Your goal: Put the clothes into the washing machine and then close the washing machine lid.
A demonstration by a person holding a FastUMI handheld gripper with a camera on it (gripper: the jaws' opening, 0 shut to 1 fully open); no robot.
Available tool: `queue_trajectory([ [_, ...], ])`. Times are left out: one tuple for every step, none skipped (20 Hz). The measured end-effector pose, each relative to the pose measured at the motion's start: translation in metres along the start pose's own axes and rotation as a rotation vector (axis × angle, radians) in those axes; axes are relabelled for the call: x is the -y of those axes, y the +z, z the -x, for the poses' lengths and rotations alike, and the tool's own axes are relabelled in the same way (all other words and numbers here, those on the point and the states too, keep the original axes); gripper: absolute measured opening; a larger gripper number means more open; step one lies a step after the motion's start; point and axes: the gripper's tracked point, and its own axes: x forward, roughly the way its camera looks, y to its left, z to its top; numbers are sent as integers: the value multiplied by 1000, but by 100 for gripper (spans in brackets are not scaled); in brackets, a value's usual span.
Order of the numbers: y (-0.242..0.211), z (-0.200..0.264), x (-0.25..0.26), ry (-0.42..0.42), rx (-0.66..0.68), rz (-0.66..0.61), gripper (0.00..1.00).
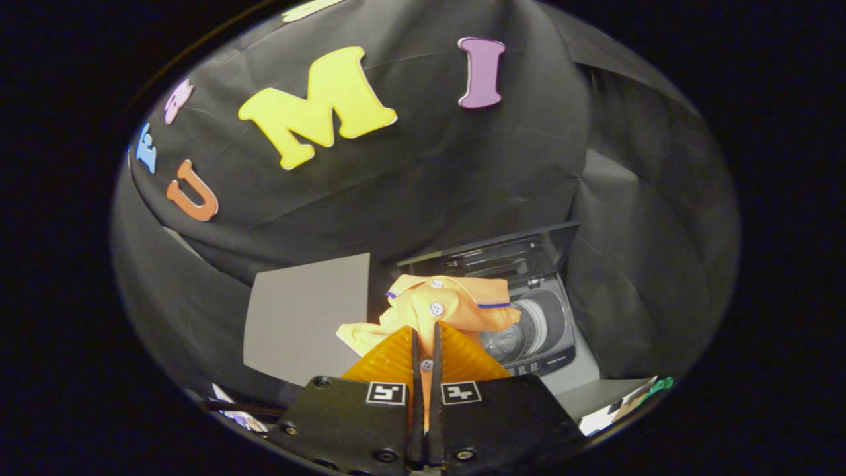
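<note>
An orange polo shirt (444,307) with white buttons and a blue-trimmed collar hangs bunched just ahead of my fingers, lifted off any surface. My gripper (426,329) is shut on the shirt, with a strip of its cloth pinched between the two fingers. Beyond and to the right of the shirt stands a small top-loading washing machine (543,338). Its dark lid (503,254) is raised at the back and the round drum (522,330) is open, partly covered by the hanging shirt.
A grey board (305,315) lies left of the washer, behind the shirt. Black cloth walls close in behind and on both sides. Some papers and a green item (634,396) lie near the washer's front right corner.
</note>
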Motion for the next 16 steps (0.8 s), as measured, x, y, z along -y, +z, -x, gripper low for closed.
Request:
queue_trajectory([
  [2, -1, 9, -3, 1, -10, 7],
  [4, 0, 16, 0, 1, -13, 6],
  [5, -2, 24, 1, 0, -15, 7],
  [5, -4, 32, 0, -2, -15, 7],
  [5, -6, 39, -1, -6, -21, 7],
  [5, -7, 45, 1, -7, -27, 6],
  [5, -11, 51, -2, -9, -35, 7],
  [4, -13, 56, 1, -11, -41, 7],
  [5, -16, 60, 4, -13, -47, 6],
  [5, -19, 66, 5, -13, -54, 7],
  [6, -22, 70, 4, -13, -60, 6],
  [5, -25, 76, 2, -14, -69, 6],
  [4, -29, 80, 2, -17, -72, 6],
  [3, -34, 83, -2, -22, -77, 7],
  [2, -40, 87, -5, -26, -77, 6],
  [-1, -45, 92, -10, -29, -82, 6],
])
